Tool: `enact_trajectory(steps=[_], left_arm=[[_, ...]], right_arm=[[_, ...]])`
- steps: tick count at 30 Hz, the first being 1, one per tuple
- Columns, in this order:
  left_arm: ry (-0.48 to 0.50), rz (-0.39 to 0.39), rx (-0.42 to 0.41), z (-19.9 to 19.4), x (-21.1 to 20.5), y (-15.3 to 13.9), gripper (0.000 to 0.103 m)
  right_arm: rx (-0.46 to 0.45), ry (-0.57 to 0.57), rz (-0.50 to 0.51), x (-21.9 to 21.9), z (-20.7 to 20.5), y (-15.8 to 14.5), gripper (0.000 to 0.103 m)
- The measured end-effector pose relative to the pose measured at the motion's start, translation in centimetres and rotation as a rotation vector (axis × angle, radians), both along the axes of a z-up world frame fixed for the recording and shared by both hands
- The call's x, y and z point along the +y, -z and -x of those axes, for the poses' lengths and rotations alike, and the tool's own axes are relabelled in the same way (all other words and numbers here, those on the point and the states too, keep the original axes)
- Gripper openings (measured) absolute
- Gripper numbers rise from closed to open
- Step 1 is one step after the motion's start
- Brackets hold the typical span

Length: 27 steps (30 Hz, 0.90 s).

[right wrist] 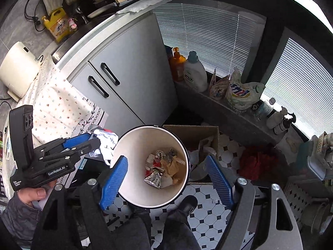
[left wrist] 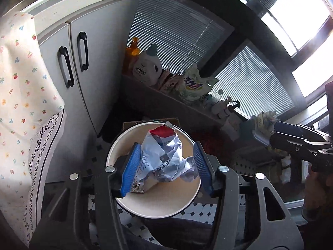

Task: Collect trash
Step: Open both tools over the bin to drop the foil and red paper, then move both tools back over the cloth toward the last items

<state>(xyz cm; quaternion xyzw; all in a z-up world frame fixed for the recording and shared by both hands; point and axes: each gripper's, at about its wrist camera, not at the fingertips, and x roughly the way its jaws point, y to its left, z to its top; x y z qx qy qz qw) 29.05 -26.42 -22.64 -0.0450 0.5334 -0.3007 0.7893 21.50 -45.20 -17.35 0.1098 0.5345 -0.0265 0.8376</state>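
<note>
While the left gripper (left wrist: 164, 164) hangs over the round white trash bin (right wrist: 124, 143) with its jaws spread around a crumpled blue-and-white plastic wrapper (left wrist: 164, 158), that wrapper touches only one pad and looks ready to fall. The right gripper (right wrist: 166, 179) is above the bin too, jaws wide and empty. Clinging to that pad, the wrapper could miss the bin, landing beside it.

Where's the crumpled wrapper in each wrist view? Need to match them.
Left wrist: crumpled wrapper lower centre, between the left gripper's blue pads, over the white bin.
Right wrist: wrapper left of centre, at the left gripper's tips, beside the bin's rim.
Shared landmark: white detergent bottle on the ledge under the blinds.
</note>
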Motion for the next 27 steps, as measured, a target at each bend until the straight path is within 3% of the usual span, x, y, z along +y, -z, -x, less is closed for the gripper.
enact_trajectory(steps=[2, 6, 17, 27], left_arm=[[-0.01, -0.004, -0.011, -0.2, 0.4, -0.7, 0.077], [-0.07, 0.029, -0.063, -0.8, 3.4, -3.5, 0.091], [-0.256, -0.014, -0.215, -0.2, 15.4, -11.0, 0.096], [-0.48, -0.102, -0.276, 2.4, 27.8, -13.8, 0.097]], right_arm=[[-0.006, 0.007, -0.001, 0.0, 0.0, -0.3, 0.078], [-0.024, 0.005, -0.01, 1.0, -0.7, -1.0, 0.078], [-0.128, -0.12, -0.062, 10.6, -4.6, -4.4, 0.086], [-0.196, -0.283, -0.108, 21.7, -7.3, -6.8, 0.093]])
